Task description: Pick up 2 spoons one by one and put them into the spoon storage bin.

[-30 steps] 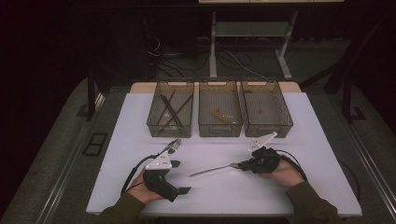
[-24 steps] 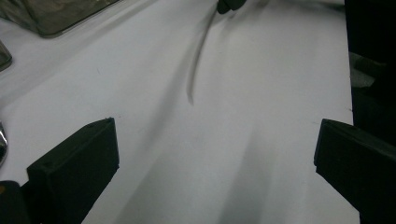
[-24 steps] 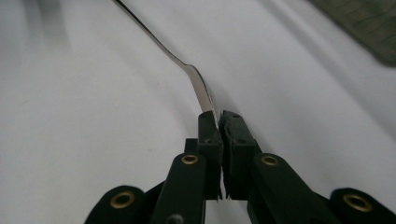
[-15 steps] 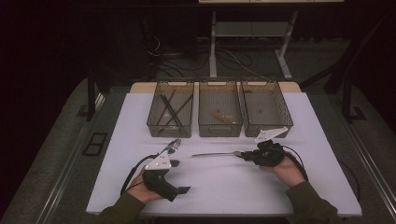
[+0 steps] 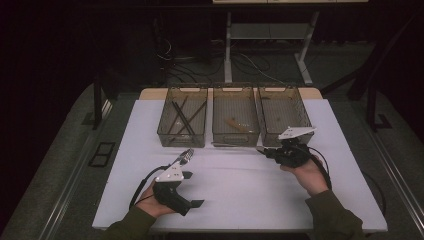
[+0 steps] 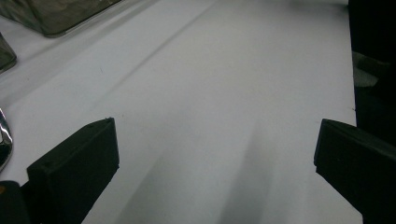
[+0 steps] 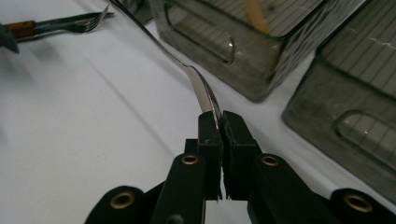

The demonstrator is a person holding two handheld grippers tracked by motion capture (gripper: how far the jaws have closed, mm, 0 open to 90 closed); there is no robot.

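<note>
Pinching slim, curved, polished steel fork (image 7: 198,81), right hand-held gripper (image 7: 219,122), matte black.

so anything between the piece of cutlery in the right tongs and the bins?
Nothing visible. The right tongs are shut on the metal utensil, lifted off the white table, its long end pointing left along the front of the middle bin. Only the bin's front wall remains to clear.

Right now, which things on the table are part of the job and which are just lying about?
In the job:
- metal utensil, clamped in the right gripper
- three bins

Lying about:
- fork beside the open left gripper
- floor cables
</note>
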